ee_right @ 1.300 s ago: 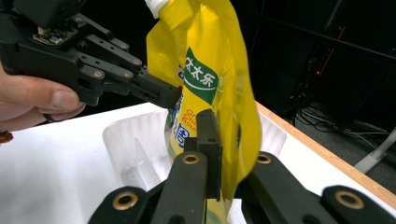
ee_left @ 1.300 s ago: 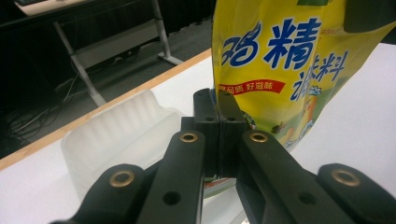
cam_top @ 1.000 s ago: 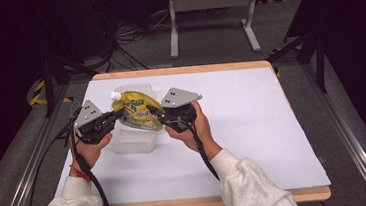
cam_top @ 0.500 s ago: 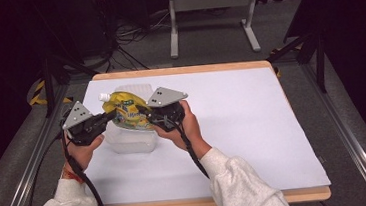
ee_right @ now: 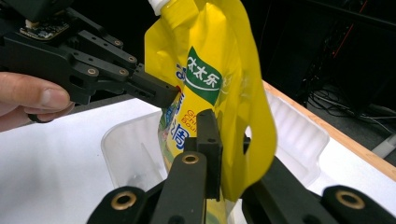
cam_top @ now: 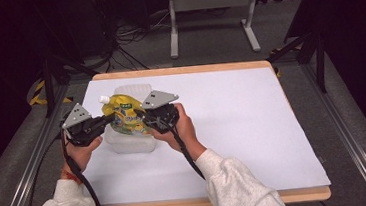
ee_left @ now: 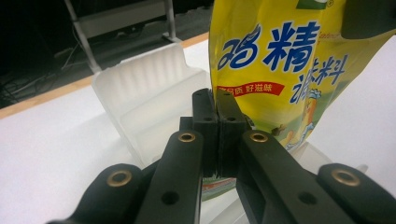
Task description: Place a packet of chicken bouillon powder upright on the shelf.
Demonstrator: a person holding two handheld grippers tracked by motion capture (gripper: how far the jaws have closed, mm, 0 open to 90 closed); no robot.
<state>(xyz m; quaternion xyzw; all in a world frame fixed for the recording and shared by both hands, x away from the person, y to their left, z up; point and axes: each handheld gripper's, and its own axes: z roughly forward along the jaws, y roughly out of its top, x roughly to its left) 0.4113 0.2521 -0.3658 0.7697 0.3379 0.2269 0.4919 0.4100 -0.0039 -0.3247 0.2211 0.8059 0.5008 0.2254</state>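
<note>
**Yellow pouch held over the clear box by both grippers**

A yellow pouch (cam_top: 124, 119) with a white spout at its upper left hangs above a clear plastic box (cam_top: 129, 143) near the left side of the white surface (cam_top: 253, 127). The left gripper (cam_top: 108, 119) comes in from the left, its fingers (ee_left: 205, 126) clamped together on one edge of the pouch (ee_left: 280, 70). The right gripper (cam_top: 139, 116) comes in from the right, its fingers (ee_right: 208, 140) pinched on the opposite edge of the pouch (ee_right: 219, 79). The pouch stands roughly upright between them, its bottom at the open top of the box (ee_right: 130, 158). The box's hinged lid (ee_left: 149, 79) stands open on the far side. Both forearms in grey sleeves reach in from the near edge.
</note>
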